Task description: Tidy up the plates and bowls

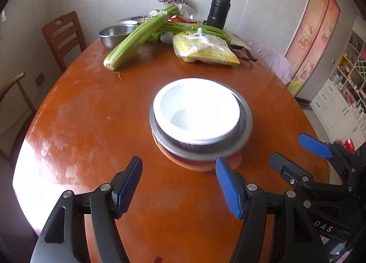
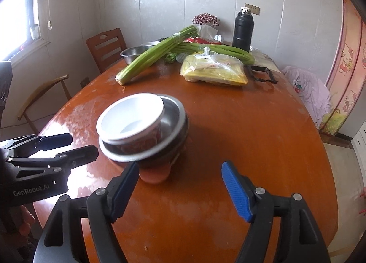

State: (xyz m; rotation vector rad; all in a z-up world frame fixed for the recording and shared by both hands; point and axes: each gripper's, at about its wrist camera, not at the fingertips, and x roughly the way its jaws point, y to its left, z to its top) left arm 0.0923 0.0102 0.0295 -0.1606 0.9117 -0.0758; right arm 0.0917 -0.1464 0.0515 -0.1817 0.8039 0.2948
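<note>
A glossy reddish-brown oval table [image 1: 96, 125] fills most of both views, in a pale-walled dining room.

Nearest, the left gripper [image 1: 178, 185] and the right gripper [image 2: 179, 188] hang over bare wood on the near side of the stack. Each has its blue-padded fingers [image 1: 129, 185] spread roughly halfway, with nothing between them. In the right wrist view the left-hand pad sits in front of the stack's near edge; whether it touches, I cannot tell.

Just beyond them stands the nested stack near the table's middle: one white bowl [image 1: 196, 107] with a red-patterned outside, sitting off-centre inside one steel bowl [image 2: 173, 112], over a darker vessel I cannot identify, all on one orange plate [image 1: 196, 164] peeking out below. That makes four pieces by my count.

The white bowl looks ceramic, so likely stiff, chip-prone and smooth under the pads. The steel should be light and slippery. Judging by the lopsided nesting, the pile would shift if nudged sideways. A pinch across a rim wall, one finger inside and one outside, looks the safest hold, and two-handed for the whole pile.

Farther back lie two celery bunches [image 1: 137, 34], one yellow plastic packet [image 1: 205, 50], at least one more steel basin [image 1: 114, 34], one black flask [image 1: 218, 10], and two wooden chairs, one [image 1: 64, 34] in full view.
</note>
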